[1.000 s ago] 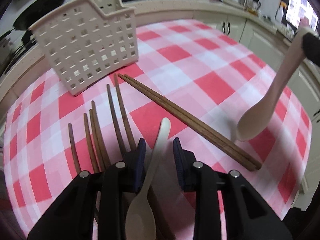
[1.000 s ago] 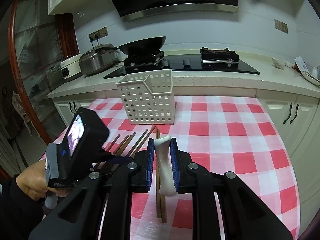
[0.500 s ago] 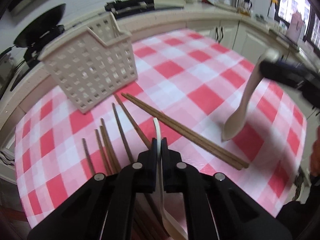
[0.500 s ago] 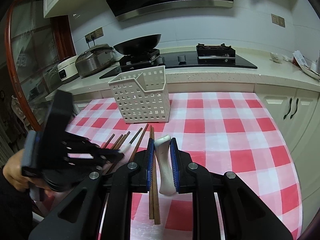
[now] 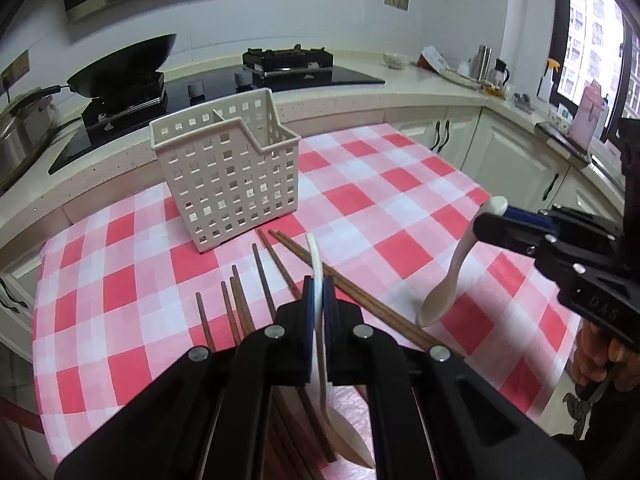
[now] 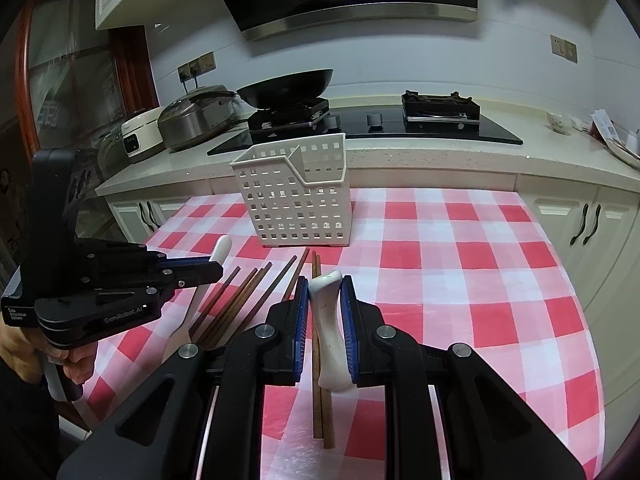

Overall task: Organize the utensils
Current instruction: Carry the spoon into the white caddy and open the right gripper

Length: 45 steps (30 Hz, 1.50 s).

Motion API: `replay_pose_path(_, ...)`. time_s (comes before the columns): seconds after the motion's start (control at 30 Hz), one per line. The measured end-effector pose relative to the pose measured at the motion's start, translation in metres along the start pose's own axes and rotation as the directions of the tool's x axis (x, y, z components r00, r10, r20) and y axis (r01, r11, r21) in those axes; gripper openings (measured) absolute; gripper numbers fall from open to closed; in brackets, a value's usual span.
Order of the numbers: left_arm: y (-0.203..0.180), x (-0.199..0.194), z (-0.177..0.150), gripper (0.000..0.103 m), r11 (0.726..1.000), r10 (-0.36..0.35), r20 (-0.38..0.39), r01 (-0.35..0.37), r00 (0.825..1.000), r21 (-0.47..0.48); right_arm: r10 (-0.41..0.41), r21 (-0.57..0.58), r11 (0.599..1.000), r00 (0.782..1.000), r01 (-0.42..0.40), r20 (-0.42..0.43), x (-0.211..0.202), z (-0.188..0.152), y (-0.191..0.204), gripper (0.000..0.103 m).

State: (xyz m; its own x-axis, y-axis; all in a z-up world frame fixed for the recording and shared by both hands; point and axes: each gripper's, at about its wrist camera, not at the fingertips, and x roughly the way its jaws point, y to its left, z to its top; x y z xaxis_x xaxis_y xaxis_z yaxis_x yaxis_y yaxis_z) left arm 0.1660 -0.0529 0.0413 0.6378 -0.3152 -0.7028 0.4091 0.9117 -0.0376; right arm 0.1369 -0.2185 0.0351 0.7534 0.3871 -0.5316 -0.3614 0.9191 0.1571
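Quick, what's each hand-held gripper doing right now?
Left hand-held gripper: shut on a white spoon, held by its handle.
Right hand-held gripper: shut on another white spoon.

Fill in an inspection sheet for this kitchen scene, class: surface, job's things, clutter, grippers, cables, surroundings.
Surface: table under a red-and-white checked cloth.
Job's things: empty white basket standing upright at the far side; brown chopsticks lying loose on the cloth; two white spoons, both lifted.
Clutter: nothing seen.
Grippers: left gripper shut on the left spoon; right gripper shut on the handle of the right spoon, bowl hanging down.
Cables: nothing seen on the table.
Surroundings: hob with wok, cooker, white cabinets.
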Motion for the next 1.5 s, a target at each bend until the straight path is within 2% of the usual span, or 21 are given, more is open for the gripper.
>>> replay_pose_path(0.17, 0.0, -0.008, 0.002, 0.004, 1.0, 0.0, 0.025, 0.0, 1.0, -0.007, -0.001, -0.015, 1.0, 1.0, 0.001, 0.004, 0.0, 0.005, 0.004, 0.018)
replay_pose_path(0.3, 0.005, -0.017, 0.009, 0.004, 0.999, -0.034, 0.056, 0.036, 0.998, -0.029, 0.009, -0.029, 1.0, 1.0, -0.009, 0.015, 0.004, 0.017, 0.007, 0.018)
replay_pose_path(0.37, 0.007, -0.02, 0.016, 0.004, 1.0, -0.005, 0.08, 0.007, 0.997, -0.027, 0.009, -0.031, 0.999, 1.0, -0.008, 0.029, 0.006, 0.026, 0.008, 0.018)
replay_pose_path(0.47, 0.01, -0.026, 0.029, 0.004, 0.999, 0.006, 0.124, -0.002, 0.992, -0.034, 0.019, -0.03, 0.999, 0.998, -0.017, 0.061, 0.011, 0.048, 0.008, 0.018)
replay_pose_path(0.63, 0.021, -0.036, 0.064, 0.004, 0.998, 0.045, 0.233, -0.035, 0.971, -0.047, 0.04, -0.007, 0.999, 0.992, -0.039, 0.122, 0.027, 0.095, 0.005, 0.018)
replay_pose_path(0.77, 0.035, -0.039, 0.087, 0.004, 0.996, 0.07, 0.269, -0.051, 0.961, -0.076, 0.037, 0.022, 0.999, 0.983, -0.042, 0.181, 0.046, 0.131, -0.002, 0.018)
replay_pose_path(0.97, 0.052, -0.044, 0.11, 0.004, 0.992, 0.102, 0.304, -0.076, 0.947, -0.097, 0.036, 0.079, 0.995, 0.972, -0.056, 0.232, 0.078, 0.165, -0.014, 0.018)
replay_pose_path(1.1, 0.061, -0.047, 0.127, 0.004, 0.989, 0.129, 0.352, -0.094, 0.927, -0.116, 0.033, 0.109, 0.992, 0.969, -0.061, 0.245, 0.101, 0.169, -0.019, 0.018)
replay_pose_path(1.27, 0.064, -0.036, 0.148, 0.004, 0.984, 0.169, 0.386, -0.136, 0.907, -0.111, 0.04, 0.116, 0.991, 0.977, -0.065, 0.208, 0.128, 0.159, -0.022, 0.018)
replay_pose_path(1.5, 0.067, -0.008, 0.169, 0.004, 0.981, 0.188, 0.401, -0.156, 0.897, -0.112, 0.052, 0.106, 0.992, 0.985, -0.07, 0.167, 0.142, 0.142, -0.024, 0.018)
